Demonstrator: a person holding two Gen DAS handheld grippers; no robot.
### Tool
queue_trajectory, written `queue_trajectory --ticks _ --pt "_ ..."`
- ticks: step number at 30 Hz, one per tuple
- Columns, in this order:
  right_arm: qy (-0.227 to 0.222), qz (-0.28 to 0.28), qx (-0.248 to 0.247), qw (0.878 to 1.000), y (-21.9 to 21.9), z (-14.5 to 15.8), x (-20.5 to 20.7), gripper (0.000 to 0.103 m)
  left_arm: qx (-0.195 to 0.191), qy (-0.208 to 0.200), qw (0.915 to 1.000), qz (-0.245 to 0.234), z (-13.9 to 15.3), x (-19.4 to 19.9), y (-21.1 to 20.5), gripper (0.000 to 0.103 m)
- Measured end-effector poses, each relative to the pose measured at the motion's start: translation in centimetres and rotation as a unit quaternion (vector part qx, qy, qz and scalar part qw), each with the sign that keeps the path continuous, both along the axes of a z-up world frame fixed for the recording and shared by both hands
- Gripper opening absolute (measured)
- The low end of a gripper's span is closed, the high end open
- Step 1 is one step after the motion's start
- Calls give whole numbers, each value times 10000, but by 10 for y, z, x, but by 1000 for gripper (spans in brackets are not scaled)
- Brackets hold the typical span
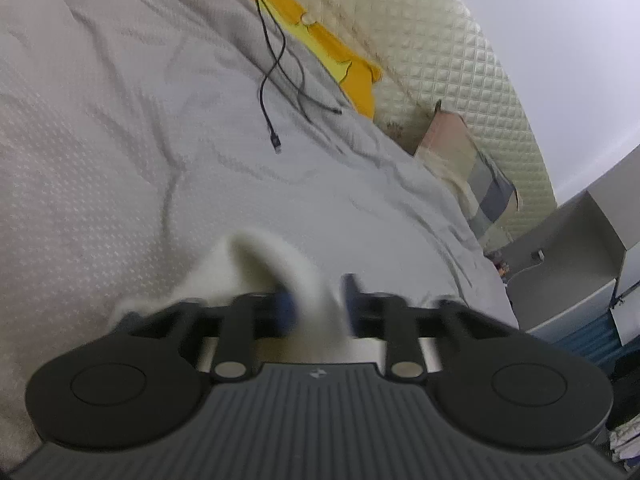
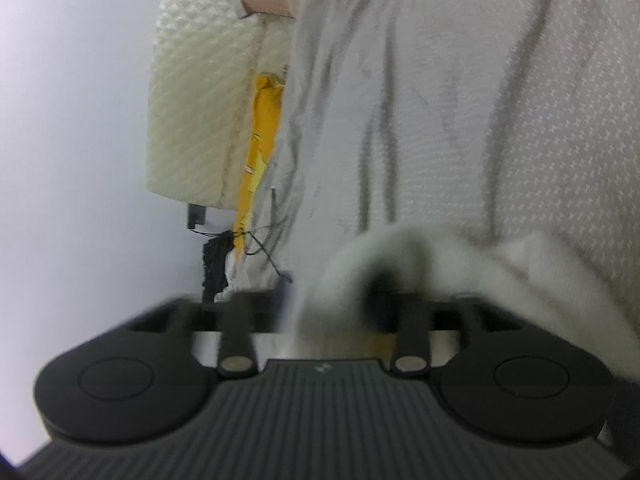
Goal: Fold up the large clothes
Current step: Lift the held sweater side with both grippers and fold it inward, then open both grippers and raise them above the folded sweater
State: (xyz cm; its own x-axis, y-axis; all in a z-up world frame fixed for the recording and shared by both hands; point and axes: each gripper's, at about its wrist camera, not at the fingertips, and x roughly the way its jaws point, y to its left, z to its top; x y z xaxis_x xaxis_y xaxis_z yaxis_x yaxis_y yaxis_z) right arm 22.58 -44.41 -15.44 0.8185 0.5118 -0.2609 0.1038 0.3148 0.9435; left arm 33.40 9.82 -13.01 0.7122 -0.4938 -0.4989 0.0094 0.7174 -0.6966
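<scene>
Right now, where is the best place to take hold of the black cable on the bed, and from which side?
Probably the black cable at its loose plug end, from above: it lies flat and free on the grey bedspread.

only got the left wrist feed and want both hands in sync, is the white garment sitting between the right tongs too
observer: yes, a fold of the white garment bulges up between the right tongs, which stand parted.
operator: is it centred there or spilling to a side
observer: spilling; more of it heaps toward the right side of that view, over that end of the tool.
operator: anything else close to that hand
observer: a small black cloth hangs just left of the tongs, below the yellow sheet.
</scene>
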Motion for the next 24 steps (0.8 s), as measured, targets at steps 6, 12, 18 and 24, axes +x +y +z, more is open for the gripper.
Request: queue_trajectory --ticks 6,12,18,24 --pt "-504 393 -1032 9926 26 40 -17 86 314 -611 9976 -77 35 -30 -8 65" --pt "-865 976 -2032 9704 72 61 -37 86 1089 -1321 9841 -470 62 -72 -47 65" --pt "-857 1325 -2829 9461 103 58 -46 84 1789 -970 9712 -1240 39 -88 -93 65" --pt "-252 990 -3918 9143 112 40 -20 60 2655 -677 9544 -1184 2 -67 -119 65"
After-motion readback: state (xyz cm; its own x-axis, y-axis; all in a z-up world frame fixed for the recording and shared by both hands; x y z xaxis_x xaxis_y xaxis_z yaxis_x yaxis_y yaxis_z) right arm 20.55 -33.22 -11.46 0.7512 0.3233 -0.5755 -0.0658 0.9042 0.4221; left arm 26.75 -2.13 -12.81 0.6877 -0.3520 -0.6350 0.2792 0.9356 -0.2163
